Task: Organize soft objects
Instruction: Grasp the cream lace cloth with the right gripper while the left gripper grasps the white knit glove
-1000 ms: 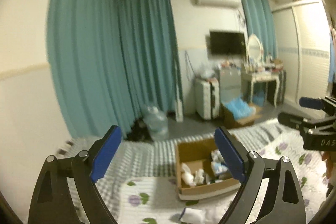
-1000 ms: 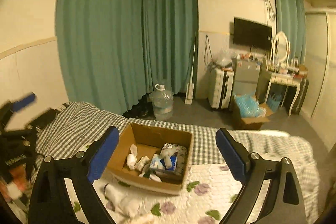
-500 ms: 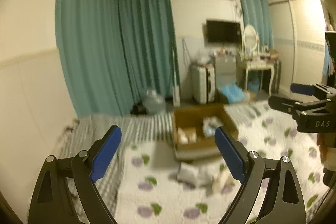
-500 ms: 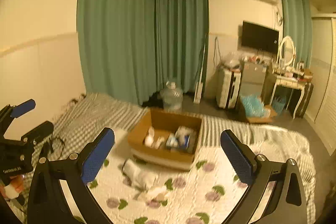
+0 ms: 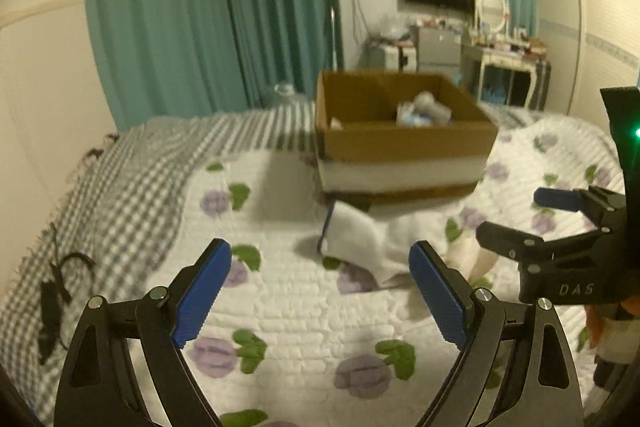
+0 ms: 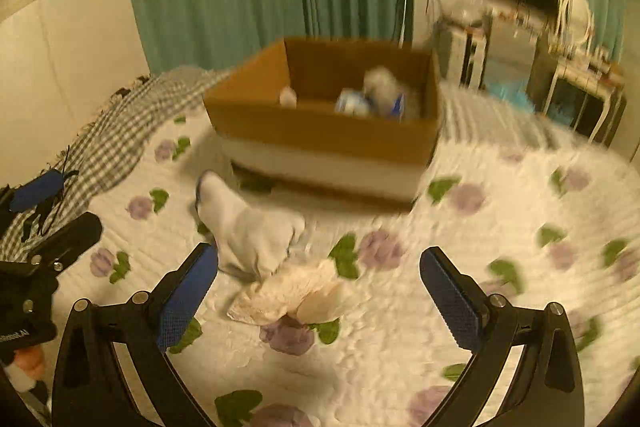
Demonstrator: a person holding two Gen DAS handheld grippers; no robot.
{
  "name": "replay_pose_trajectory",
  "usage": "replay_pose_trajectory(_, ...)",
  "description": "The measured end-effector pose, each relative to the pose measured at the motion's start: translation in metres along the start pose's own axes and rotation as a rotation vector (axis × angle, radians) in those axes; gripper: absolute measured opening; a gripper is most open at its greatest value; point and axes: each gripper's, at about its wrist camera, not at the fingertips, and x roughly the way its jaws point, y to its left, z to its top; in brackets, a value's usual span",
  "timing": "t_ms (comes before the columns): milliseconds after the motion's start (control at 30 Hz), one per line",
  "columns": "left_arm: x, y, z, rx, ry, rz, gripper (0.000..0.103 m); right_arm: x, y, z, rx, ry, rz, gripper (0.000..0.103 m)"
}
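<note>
A white sock with a blue cuff (image 6: 248, 231) lies on the flowered quilt in front of a cardboard box (image 6: 328, 135); it also shows in the left wrist view (image 5: 356, 235). A cream sock (image 6: 296, 295) lies beside it, closer to me. The box (image 5: 404, 147) holds several soft items. My right gripper (image 6: 318, 291) is open, low over the cream sock. My left gripper (image 5: 320, 291) is open and empty, just short of the white sock. Each gripper shows in the other's view: the right gripper (image 5: 536, 219) and the left gripper (image 6: 52, 211).
A grey checked blanket (image 5: 120, 187) covers the bed's left side, with a black cable (image 5: 56, 291) on it. Teal curtains (image 5: 208, 7) hang behind. A dresser and suitcase (image 5: 460, 55) stand across the room.
Both grippers have dropped and moved forward toward the bed; the box and socks now appear much closer. Both stay open.
</note>
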Motion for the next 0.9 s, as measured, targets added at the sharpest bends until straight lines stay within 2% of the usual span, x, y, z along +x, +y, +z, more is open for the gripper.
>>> replay_pose_trajectory(133, 0.026, 0.0, -0.01, -0.002, 0.037, 0.0, 0.092, 0.034, -0.008, -0.018, 0.017, 0.07, 0.03, 0.1)
replay_pose_trajectory(233, 0.041, 0.005, -0.014, -0.016, 0.066, -0.014, 0.092, 0.052, -0.006, -0.025, 0.003, 0.131, 0.062, 0.094)
replay_pose_trajectory(300, 0.05, 0.008, -0.015, -0.026, 0.088, -0.026, 0.092, 0.061, -0.005, -0.028, -0.004, 0.159, 0.088, 0.085)
replay_pose_trajectory(400, 0.065, 0.011, -0.016, -0.049, 0.194, -0.106, 0.092, 0.072, 0.0, -0.032, -0.038, 0.207, 0.097, 0.055)
replay_pose_trajectory(433, 0.07, 0.013, -0.017, -0.063, 0.221, -0.125, 0.092, 0.074, 0.0, -0.032, -0.047, 0.218, 0.094, 0.037)
replay_pose_trajectory(467, 0.071, 0.013, -0.017, -0.067, 0.229, -0.13, 0.092, 0.073, -0.001, -0.032, -0.049, 0.219, 0.094, 0.032)
replay_pose_trajectory(567, 0.073, 0.007, -0.016, -0.037, 0.23, -0.117, 0.092, 0.062, -0.008, -0.027, -0.031, 0.185, 0.088, 0.028)
replay_pose_trajectory(733, 0.073, -0.01, -0.008, -0.024, 0.22, -0.15, 0.092, 0.037, -0.038, -0.01, 0.019, 0.083, 0.009, 0.027)
replay_pose_trajectory(900, 0.087, -0.035, -0.001, -0.005, 0.229, -0.165, 0.092, 0.033, -0.062, 0.0, 0.072, 0.063, -0.022, 0.027)
